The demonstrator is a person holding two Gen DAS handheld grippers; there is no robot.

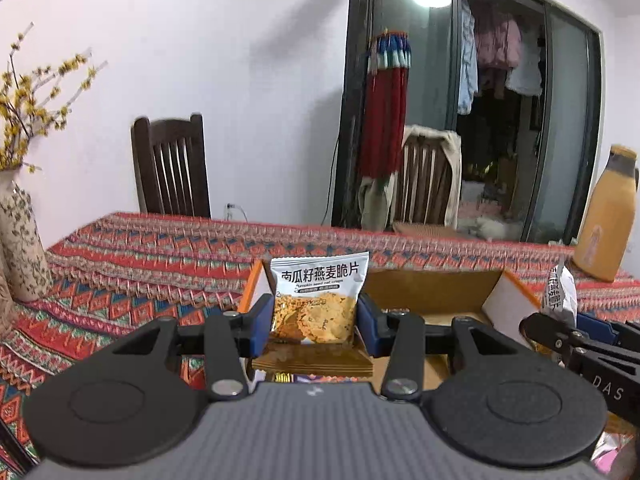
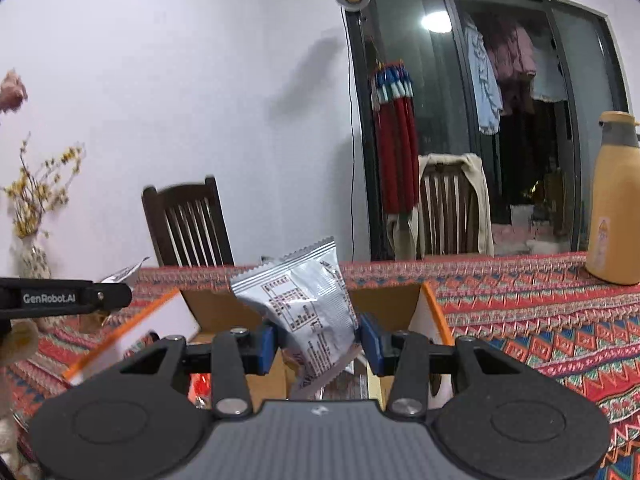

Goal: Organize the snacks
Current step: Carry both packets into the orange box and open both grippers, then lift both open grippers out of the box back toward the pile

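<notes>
- Left gripper (image 1: 315, 322): black frame, blue-padded fingers (image 1: 262, 322) closed on the lower half of a white-and-orange foil snack packet (image 1: 318, 300). Packet held upright, face to the camera, above the open brown cardboard box (image 1: 432, 286) with orange-edged flaps.
- Packet front reads "南瓜籽燕麦脆片" in large dark characters; a smaller English line beneath is blurred, seemingly "Pumpkin seed oat crisps". Printed crisps fill the lower half.
- Right gripper (image 2: 318, 346): same build, pointing slightly downward, blue pads (image 2: 266, 344) clamped on a second silver-white foil packet (image 2: 302, 308). This one is tilted, back panel to the camera — a printed table and fine text, too small to read. It hangs over the same cardboard box (image 2: 216, 308).
- In the right wrist view the left gripper's side arm enters at left, marked "GenRobot.AI". In the left wrist view the right gripper's arm at right shows the letters "DAS" — the rest is cut off.
- More wrappers lie inside the box beneath both grippers; details unclear.
- The box sits on a desk covered by a red, orange and blue patterned cloth (image 1: 160, 256).
- A tall yellow flask with a grey cap (image 2: 614, 208) stands on the desk at right, well apart from the box; its small label is unreadable.
</notes>
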